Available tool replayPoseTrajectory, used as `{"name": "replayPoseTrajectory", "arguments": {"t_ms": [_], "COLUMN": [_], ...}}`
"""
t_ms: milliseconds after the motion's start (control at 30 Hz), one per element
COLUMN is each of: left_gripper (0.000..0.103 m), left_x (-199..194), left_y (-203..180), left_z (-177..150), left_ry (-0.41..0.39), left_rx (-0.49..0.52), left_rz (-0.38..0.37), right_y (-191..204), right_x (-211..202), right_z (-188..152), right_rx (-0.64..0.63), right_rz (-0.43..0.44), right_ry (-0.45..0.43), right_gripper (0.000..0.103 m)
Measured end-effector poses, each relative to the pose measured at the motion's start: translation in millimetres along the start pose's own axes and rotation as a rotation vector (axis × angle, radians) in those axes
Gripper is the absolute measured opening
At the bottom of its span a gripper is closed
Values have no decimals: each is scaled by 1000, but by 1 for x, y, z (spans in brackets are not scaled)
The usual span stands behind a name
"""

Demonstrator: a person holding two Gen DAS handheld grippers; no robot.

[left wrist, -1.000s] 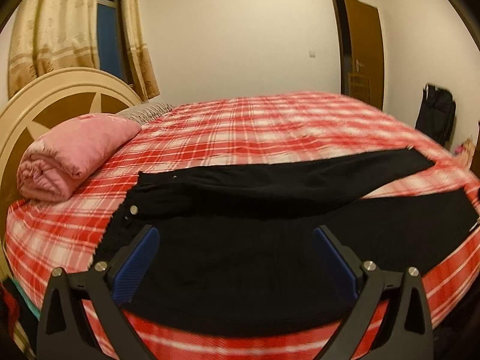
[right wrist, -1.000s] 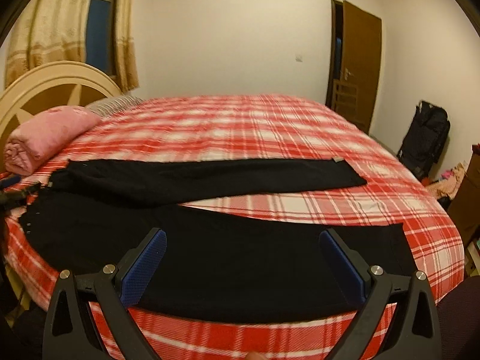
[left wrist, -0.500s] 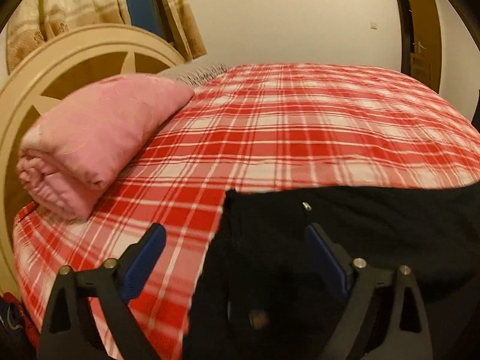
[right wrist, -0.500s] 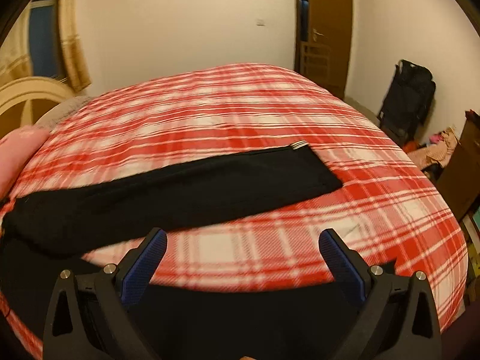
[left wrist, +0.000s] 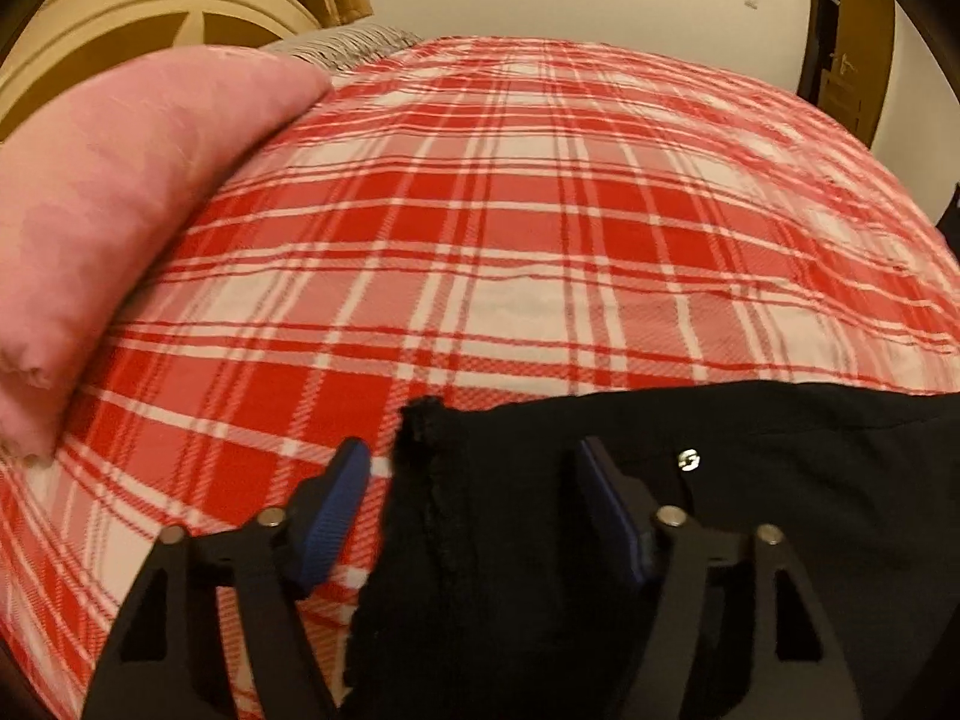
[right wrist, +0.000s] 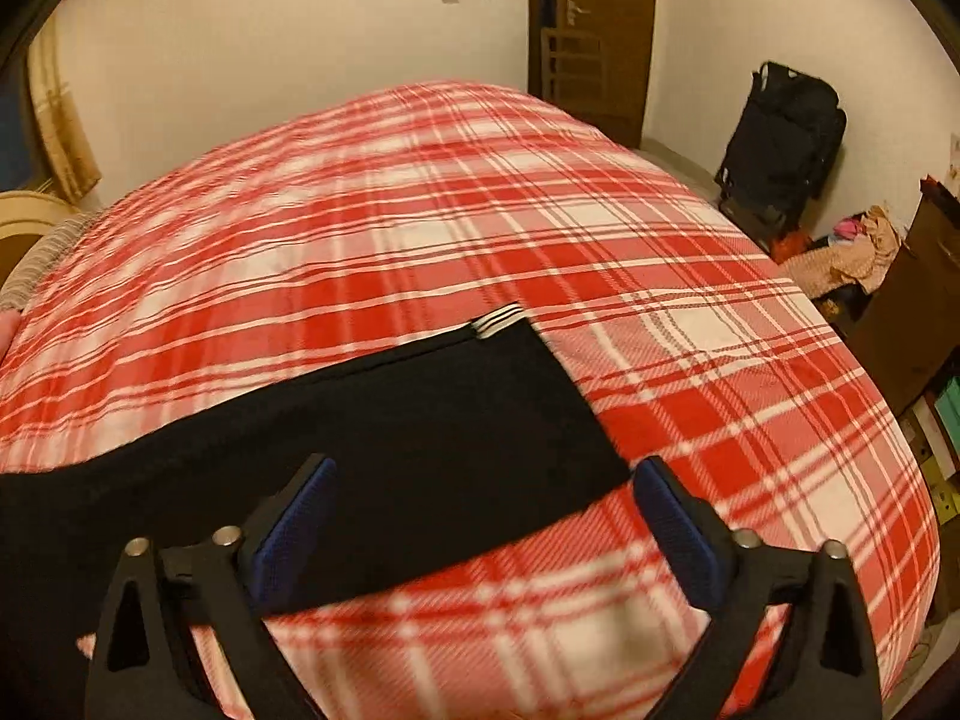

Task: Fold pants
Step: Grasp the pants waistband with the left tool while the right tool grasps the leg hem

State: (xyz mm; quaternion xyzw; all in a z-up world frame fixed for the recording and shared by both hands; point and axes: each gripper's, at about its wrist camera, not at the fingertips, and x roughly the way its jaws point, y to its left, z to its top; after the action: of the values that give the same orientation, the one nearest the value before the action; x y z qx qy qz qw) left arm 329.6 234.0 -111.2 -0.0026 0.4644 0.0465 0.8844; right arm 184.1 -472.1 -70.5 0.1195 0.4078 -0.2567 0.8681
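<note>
While spread apart over the black pants (left wrist: 600,540), left gripper (left wrist: 468,483) straddling the frayed waistband corner, blue pads clear of the cloth on both sides, nothing pinched. Likewise unclenched, right gripper (right wrist: 483,486), poised low over the hem end of the far leg (right wrist: 456,420), one pad above black fabric, the other just past the hem's corner above bare bedspread. Underneath both, a red-and-white plaid bedspread (left wrist: 510,210), broad and unoccupied beyond the pants toward the far wall. At the left edge, a folded pink quilt (left wrist: 108,210) near the waistband, backed by a cream headboard (left wrist: 150,12). Past the right edge, a black bag (right wrist: 780,132) against the wall beside a brown door (right wrist: 600,30), with heaped clothes (right wrist: 852,252) lower down. Flat and dark, with a silver rivet (left wrist: 689,459) by the waist and a white-striped tag (right wrist: 498,321) at the hem.
</note>
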Motion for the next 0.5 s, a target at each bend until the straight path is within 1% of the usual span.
{"name": "replayPoseTrajectory", "arguments": {"t_ms": [33, 100, 167, 200, 233, 400, 467, 500], "left_gripper": [59, 57, 51, 45, 43, 43, 47, 47], "left_x": [0, 0, 1, 1, 0, 4, 5, 6], "left_y": [-1, -5, -8, -9, -10, -8, -7, -8], "left_z": [0, 0, 2, 3, 4, 7, 8, 8], "left_ry": [5, 5, 6, 9, 8, 11, 9, 8], "left_rx": [1, 24, 46, 54, 61, 67, 65, 65], "left_rz": [-18, -18, -25, -36, -31, -22, -16, -11], "right_y": [-4, -10, -15, -17, -18, -15, -14, -15], "right_x": [9, 21, 36, 42, 50, 83, 97, 103], "right_z": [6, 15, 26, 31, 37, 57, 63, 64], "right_rx": [6, 3, -1, -1, -5, -40, -46, -38], "right_rz": [0, -8, -17, -18, -21, -23, -30, -12], "right_ry": [10, 15, 18, 19, 21, 39, 61, 75], "right_gripper": [90, 90, 90, 90, 90, 90, 90, 90]}}
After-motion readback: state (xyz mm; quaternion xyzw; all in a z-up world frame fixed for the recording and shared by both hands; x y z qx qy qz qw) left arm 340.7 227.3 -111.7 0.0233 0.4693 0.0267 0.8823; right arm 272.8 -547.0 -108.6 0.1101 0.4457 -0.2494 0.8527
